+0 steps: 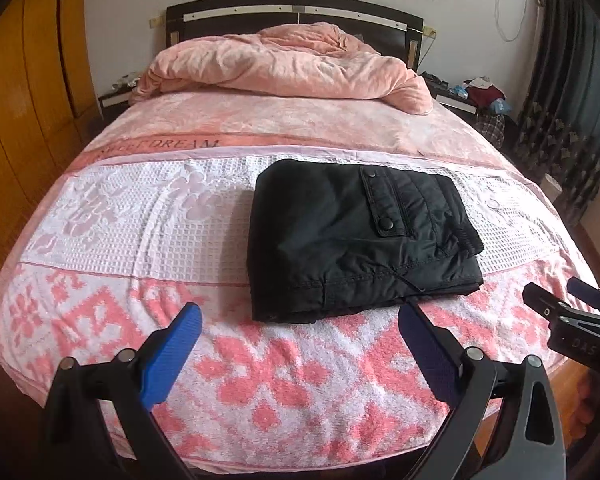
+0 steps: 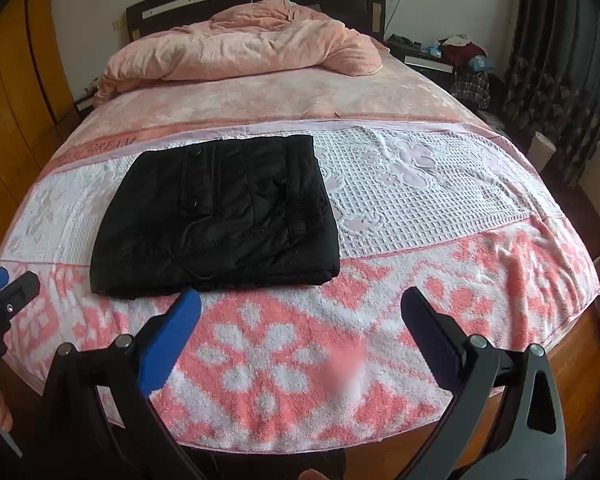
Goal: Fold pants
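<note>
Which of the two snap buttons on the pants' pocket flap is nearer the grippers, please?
The lower snap on the black pants; the other snap sits farther up, toward the headboard.

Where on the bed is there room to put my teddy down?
Bare towel lies right of the folded pants, out to the bed's edge, and also left of them. The pink strip between the pants and the duvet is free too. The near edge is crowded: the open left gripper and right gripper hover there.

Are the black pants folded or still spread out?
Folded: the black pants lie as a compact stacked rectangle on the towel, layered edges showing, both grippers clear.
</note>
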